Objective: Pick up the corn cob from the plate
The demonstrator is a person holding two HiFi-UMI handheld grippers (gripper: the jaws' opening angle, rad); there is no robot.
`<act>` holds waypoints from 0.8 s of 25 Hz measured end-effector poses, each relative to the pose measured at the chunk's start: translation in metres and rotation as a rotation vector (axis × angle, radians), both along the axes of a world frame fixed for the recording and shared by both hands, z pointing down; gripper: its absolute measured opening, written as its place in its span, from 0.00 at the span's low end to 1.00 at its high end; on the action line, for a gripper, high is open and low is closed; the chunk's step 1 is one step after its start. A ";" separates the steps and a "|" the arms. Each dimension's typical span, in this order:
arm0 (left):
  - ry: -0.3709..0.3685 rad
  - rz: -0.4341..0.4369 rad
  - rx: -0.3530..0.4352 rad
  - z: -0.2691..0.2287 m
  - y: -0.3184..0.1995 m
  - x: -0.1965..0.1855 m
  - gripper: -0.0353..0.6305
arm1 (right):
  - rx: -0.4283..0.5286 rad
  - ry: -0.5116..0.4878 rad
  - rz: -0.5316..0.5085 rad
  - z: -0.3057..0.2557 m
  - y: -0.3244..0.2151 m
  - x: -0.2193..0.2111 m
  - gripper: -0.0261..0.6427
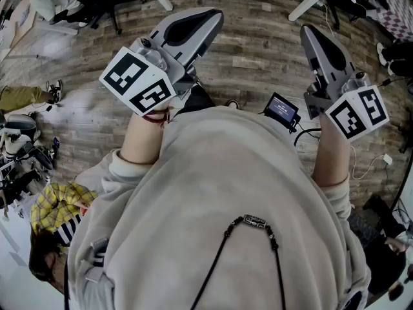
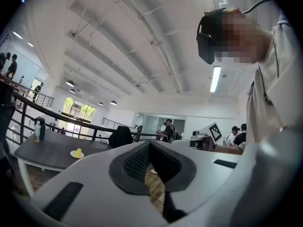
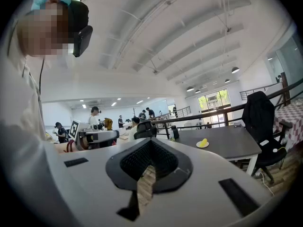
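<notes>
The yellow corn cob [image 2: 78,152] lies on a small white plate [image 2: 74,155] on a grey table [image 2: 42,151], far off at the left of the left gripper view. In the right gripper view the corn cob [image 3: 203,142] and plate [image 3: 201,145] show on the same table [image 3: 232,148], to the right. Both grippers are held level in front of the person's chest, well away from the table. My left gripper [image 2: 149,144] has its jaws together with nothing between them. My right gripper [image 3: 150,142] is shut and empty too. The head view shows the left gripper [image 1: 216,15] and right gripper [image 1: 308,31] over wooden floor.
A bottle [image 2: 38,129] stands on the table near the railing. A black chair [image 3: 262,122] sits at the table's right end, and another draped chair [image 2: 120,137] is beyond it. Several people stand at the back of the hall. Clutter lies on the floor at left [image 1: 19,147].
</notes>
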State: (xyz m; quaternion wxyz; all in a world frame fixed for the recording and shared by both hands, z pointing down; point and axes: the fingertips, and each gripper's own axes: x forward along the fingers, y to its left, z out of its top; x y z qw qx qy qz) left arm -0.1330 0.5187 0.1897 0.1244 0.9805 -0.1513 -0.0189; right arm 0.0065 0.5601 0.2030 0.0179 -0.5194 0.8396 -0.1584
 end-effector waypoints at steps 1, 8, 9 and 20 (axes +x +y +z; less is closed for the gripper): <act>-0.002 0.004 -0.005 0.000 0.001 -0.002 0.06 | -0.004 -0.001 0.003 0.000 0.000 0.000 0.06; -0.009 -0.013 -0.017 0.000 -0.006 -0.019 0.06 | -0.012 0.008 -0.027 0.000 -0.016 -0.014 0.06; -0.010 -0.015 -0.019 0.002 -0.009 -0.021 0.06 | -0.014 0.013 -0.034 0.001 -0.019 -0.017 0.06; -0.015 -0.010 -0.062 0.024 -0.058 -0.023 0.06 | -0.087 -0.044 -0.046 0.018 -0.061 -0.016 0.06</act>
